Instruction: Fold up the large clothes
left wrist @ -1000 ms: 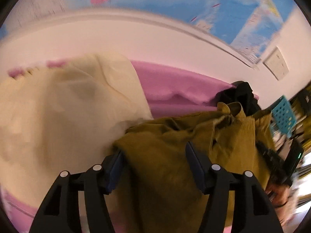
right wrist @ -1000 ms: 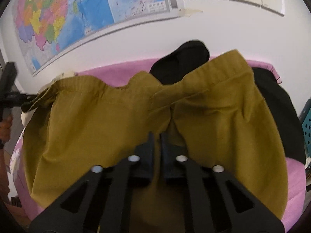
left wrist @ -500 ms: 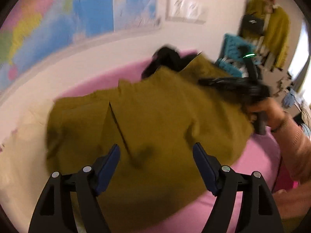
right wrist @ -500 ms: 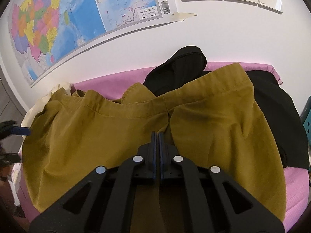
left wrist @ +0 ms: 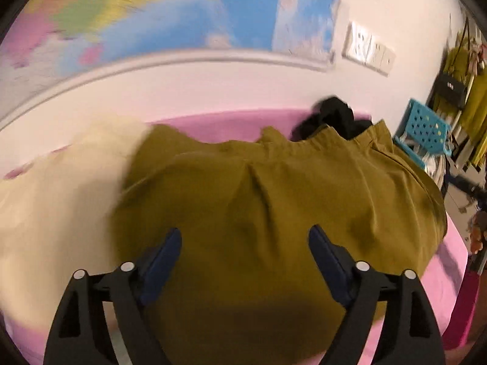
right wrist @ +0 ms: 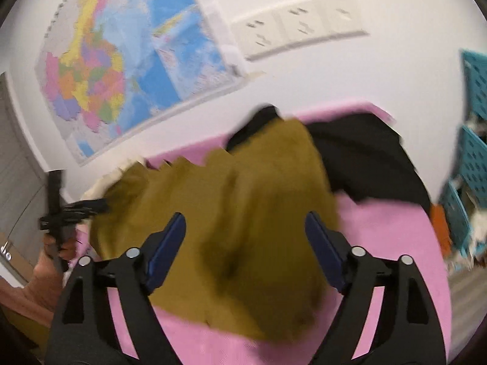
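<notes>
- The olive garment (left wrist: 274,213) lies spread on the pink bed (right wrist: 395,243), between a cream cloth (left wrist: 54,188) on the left and a black garment (right wrist: 371,158) at far right.
- Left gripper (left wrist: 245,243): jaws wide, opening, above the fabric, gripping nothing.
- Right gripper (right wrist: 245,231): jaws wide, opening, holding nothing.

A coloured map (right wrist: 127,70) hangs on the white wall, and a row of white wall sockets (right wrist: 299,27) is to its right. Teal plastic crates (right wrist: 474,152) stand beyond the right edge of the pink surface. Yellow-green clothes and a black bag (left wrist: 452,86) hang further right, blurred.
</notes>
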